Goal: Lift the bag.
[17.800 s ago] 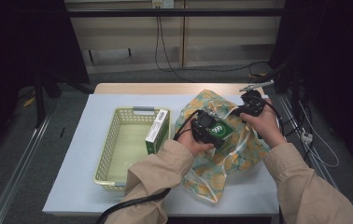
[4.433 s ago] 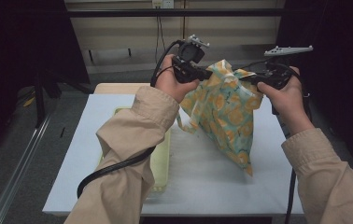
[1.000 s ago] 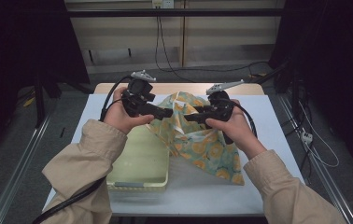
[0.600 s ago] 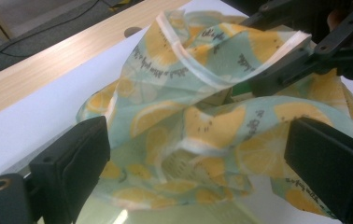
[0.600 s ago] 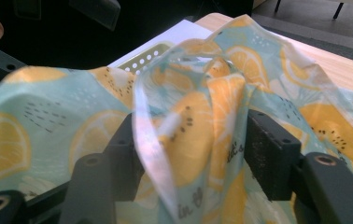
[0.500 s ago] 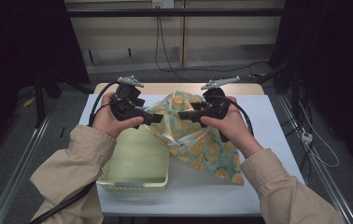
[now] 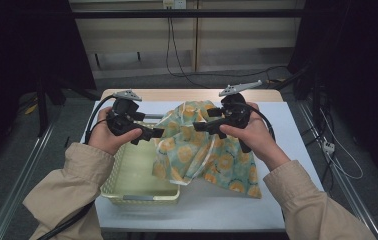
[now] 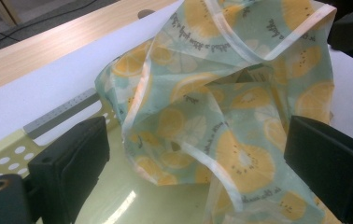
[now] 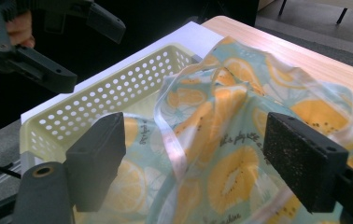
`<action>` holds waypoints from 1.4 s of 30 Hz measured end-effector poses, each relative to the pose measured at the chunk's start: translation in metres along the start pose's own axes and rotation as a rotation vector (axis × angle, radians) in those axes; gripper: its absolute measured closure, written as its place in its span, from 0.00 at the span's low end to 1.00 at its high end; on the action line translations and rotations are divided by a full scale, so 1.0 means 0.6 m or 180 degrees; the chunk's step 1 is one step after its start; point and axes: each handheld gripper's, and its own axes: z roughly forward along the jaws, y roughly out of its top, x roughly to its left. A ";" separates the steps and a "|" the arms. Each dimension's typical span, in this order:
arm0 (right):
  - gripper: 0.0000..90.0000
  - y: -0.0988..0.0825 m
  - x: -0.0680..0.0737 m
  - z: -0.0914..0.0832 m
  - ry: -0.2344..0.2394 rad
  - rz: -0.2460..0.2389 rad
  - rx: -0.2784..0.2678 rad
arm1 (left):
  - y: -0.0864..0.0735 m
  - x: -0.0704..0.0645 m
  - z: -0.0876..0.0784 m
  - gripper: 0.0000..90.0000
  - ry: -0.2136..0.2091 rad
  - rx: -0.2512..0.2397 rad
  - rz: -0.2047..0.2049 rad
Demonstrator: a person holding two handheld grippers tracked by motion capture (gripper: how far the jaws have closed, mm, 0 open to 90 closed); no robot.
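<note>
A teal cloth bag (image 7: pixel 202 155) printed with orange slices lies slumped on the white table (image 7: pixel 282 120), its left part draped over the right rim of a pale yellow perforated basket (image 7: pixel 139 196). My left gripper (image 7: pixel 152 135) hovers over the basket, pointing right at the bag. In the left gripper view it (image 8: pixel 198 158) is open, and the bag's folds (image 8: pixel 230 116) lie ahead between the wide jaws. My right gripper (image 7: pixel 202 120) points left at the bag's top. It (image 9: pixel 198 158) is open too, with the cloth (image 9: pixel 230 121) beyond its jaws.
The basket's floor (image 8: pixel 118 205) looks bare where it shows. Its holed wall (image 9: pixel 118 98) stands left of the bag, with the left gripper's fingers (image 9: pixel 44 67) above it. A wooden strip (image 7: pixel 177 93) edges the table's far side. Cables trail from both hands.
The bag, held high in the air some seconds ago, now rests on the table and basket rim. Over the last second both hands came lower and the left gripper drew back left.
</note>
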 end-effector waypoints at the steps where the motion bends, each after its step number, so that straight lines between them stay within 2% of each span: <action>1: 0.22 -0.001 -0.001 -0.003 0.0000 -0.0001 0.0003 | -0.002 0.000 0.000 0.07 -0.0001 -0.0006 -0.0012; 3: 0.20 -0.004 -0.004 -0.009 0.0025 -0.0026 0.0010 | -0.006 0.002 0.001 0.07 0.0024 0.0007 0.0011; 6: 0.17 -0.011 -0.009 -0.017 0.0051 -0.0023 0.0036 | -0.012 0.003 0.003 0.07 -0.0017 -0.0024 0.0000; 10: 0.13 -0.021 -0.015 -0.030 0.0034 -0.0105 0.0077 | -0.020 0.004 0.005 0.07 -0.0034 0.0000 -0.0016; 17: 0.14 -0.050 -0.025 -0.042 0.0015 -0.0131 0.0114 | -0.038 0.007 0.009 0.07 -0.0028 -0.0022 -0.0036; 21: 0.14 -0.069 -0.028 -0.042 0.0011 -0.0150 0.0143 | -0.046 0.004 0.011 0.08 0.0005 -0.0011 0.0019; 22: 0.14 -0.073 -0.029 -0.043 0.0013 -0.0159 0.0146 | -0.049 0.003 0.012 0.08 -0.0025 0.0000 0.0019; 25: 0.14 -0.086 -0.031 -0.048 0.0013 -0.0184 0.0158 | -0.057 0.001 0.011 0.08 -0.0004 -0.0008 0.0071; 28: 0.14 -0.098 -0.031 -0.053 0.0016 -0.0197 0.0153 | -0.066 0.002 0.009 0.08 -0.0023 -0.0028 0.0064; 39: 0.14 -0.137 -0.034 -0.064 -0.0045 -0.0245 0.0184 | -0.098 0.003 -0.007 0.08 0.0038 -0.0075 0.0086; 42: 0.14 -0.147 -0.034 -0.067 -0.0070 -0.0275 0.0186 | -0.110 0.003 -0.008 0.08 0.0068 -0.0033 0.0095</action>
